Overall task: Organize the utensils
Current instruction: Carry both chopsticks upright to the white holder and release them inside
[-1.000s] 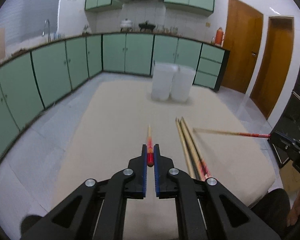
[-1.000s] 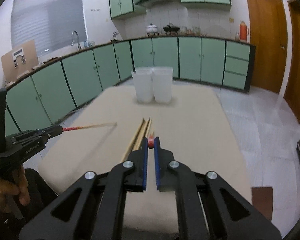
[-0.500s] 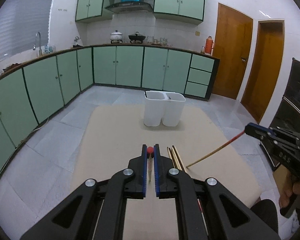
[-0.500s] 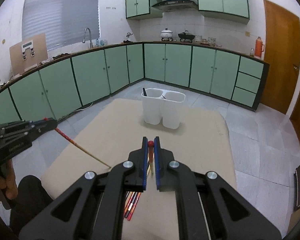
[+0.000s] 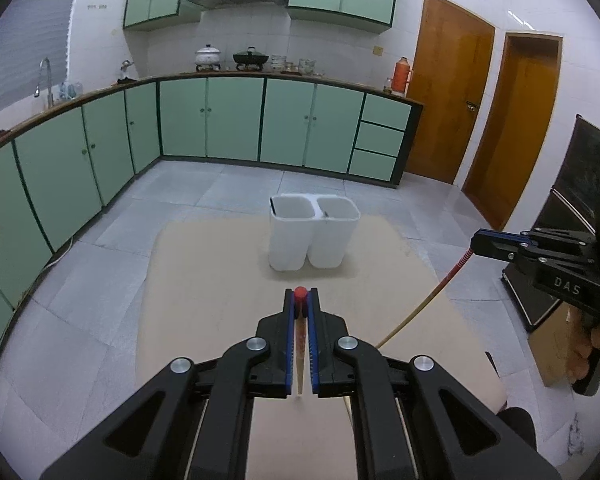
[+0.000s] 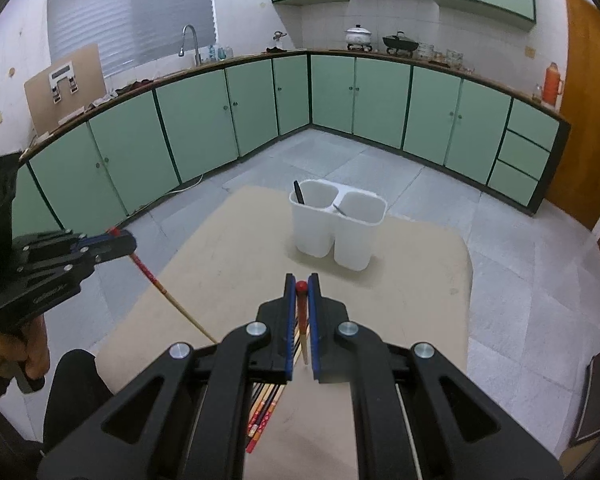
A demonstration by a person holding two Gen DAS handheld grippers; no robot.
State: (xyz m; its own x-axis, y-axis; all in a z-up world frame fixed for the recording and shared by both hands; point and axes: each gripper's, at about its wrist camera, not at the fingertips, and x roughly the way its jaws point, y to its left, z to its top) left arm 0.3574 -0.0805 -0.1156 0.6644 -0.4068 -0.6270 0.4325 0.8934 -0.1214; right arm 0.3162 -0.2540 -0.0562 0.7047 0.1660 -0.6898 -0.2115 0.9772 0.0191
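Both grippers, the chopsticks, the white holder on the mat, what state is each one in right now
left gripper: shut on a red-tipped chopstick, lifted, thin end down.
right gripper: shut on another red-tipped chopstick, also lifted.
loose chopsticks: lying bunched on the beige mat.
white two-compartment holder: upright, a dark utensil leaning in its left compartment.
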